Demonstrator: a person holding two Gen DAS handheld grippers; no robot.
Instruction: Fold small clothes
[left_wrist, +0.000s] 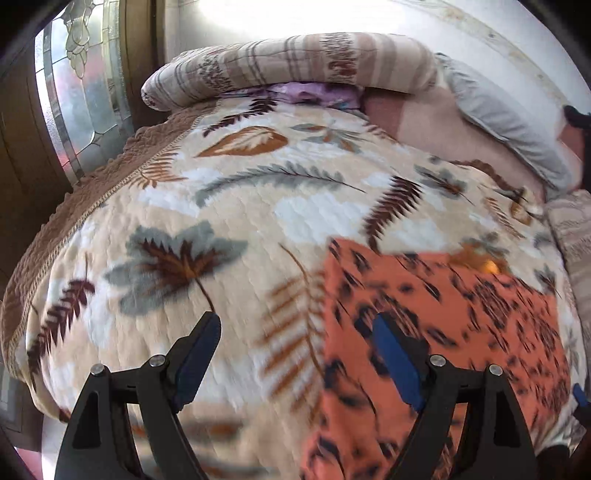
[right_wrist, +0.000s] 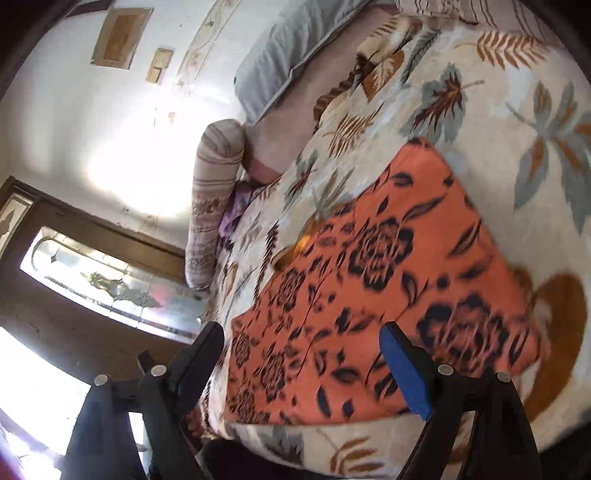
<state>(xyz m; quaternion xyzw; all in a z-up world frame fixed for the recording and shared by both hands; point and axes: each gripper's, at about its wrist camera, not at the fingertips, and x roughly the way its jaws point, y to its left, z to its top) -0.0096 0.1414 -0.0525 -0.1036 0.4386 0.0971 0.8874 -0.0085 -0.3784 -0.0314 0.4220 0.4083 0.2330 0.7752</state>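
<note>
A bed fills both views, covered by a cream fleece blanket printed with brown and grey leaves (left_wrist: 229, 206), its surface quilted and soft-looking. On it lies the orange garment with a black floral print (right_wrist: 369, 280), spread flat in a roughly rectangular shape; it sits at lower right in the left wrist view and across the centre in the right wrist view, near the bed's front edge. A small bright yellow-orange spot shows at the garment's far edge, too blurred to identify.

The left gripper (left_wrist: 295, 343) sits in the lower part of its frame with its black, blue-padded fingers spread wide and nothing between them; one finger overlaps the blanket, the other the garment, though contact cannot be judged. The right gripper (right_wrist: 303, 350) is likewise wide apart and empty, framing the garment's near portion.

Beyond the blanket, a long striped beige bolster pillow (left_wrist: 288, 66) lies along the top of the left view, with a purple patterned cloth (left_wrist: 310, 92) partly hidden beneath it. A grey pillow (left_wrist: 502, 114) rests at upper right, cut off by the frame edge. A leaded-glass window in a dark wooden frame (left_wrist: 81, 96) stands at upper left. The white wall (right_wrist: 92, 122) is washed out by glare. Motion blur smears the garment's print in the left view.
</note>
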